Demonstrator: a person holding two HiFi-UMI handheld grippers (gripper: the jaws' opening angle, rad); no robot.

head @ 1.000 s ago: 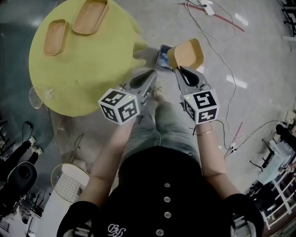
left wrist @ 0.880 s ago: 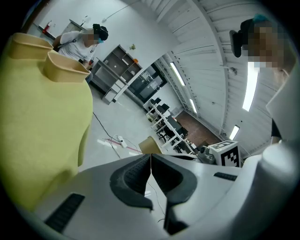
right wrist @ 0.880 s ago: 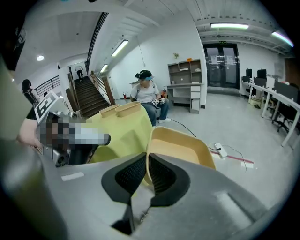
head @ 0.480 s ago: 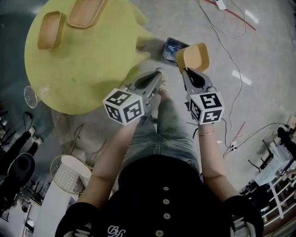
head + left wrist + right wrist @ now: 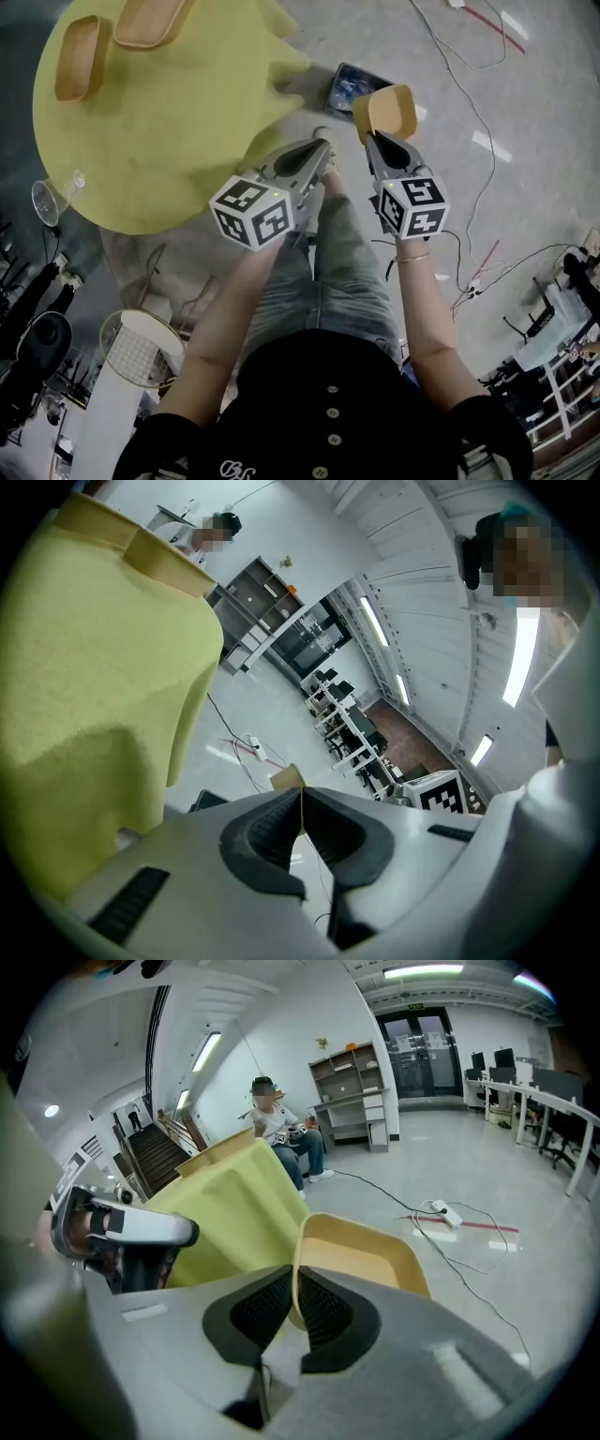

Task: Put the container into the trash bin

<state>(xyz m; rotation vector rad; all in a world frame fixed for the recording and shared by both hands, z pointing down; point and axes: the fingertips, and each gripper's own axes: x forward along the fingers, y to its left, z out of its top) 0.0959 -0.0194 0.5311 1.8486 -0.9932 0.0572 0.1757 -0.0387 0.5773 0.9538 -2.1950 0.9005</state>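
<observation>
Where the container is: held tilted above the floor by the right gripper. In the head view it overlaps one edge of the trash bin.
Right gripper: jaws narrow, clamped on the container's near rim, with the thin wall between the pads.
Container's inside: bare tan, nothing in it.
Trash bin: dark, on the floor near the yellow surface. Something bluish and shiny lies in it, too small to tell what.
Left gripper: jaws pressed together on nothing, alongside the right gripper.
On the surface: a long tray and a second tray side by side, both bare inside.
</observation>
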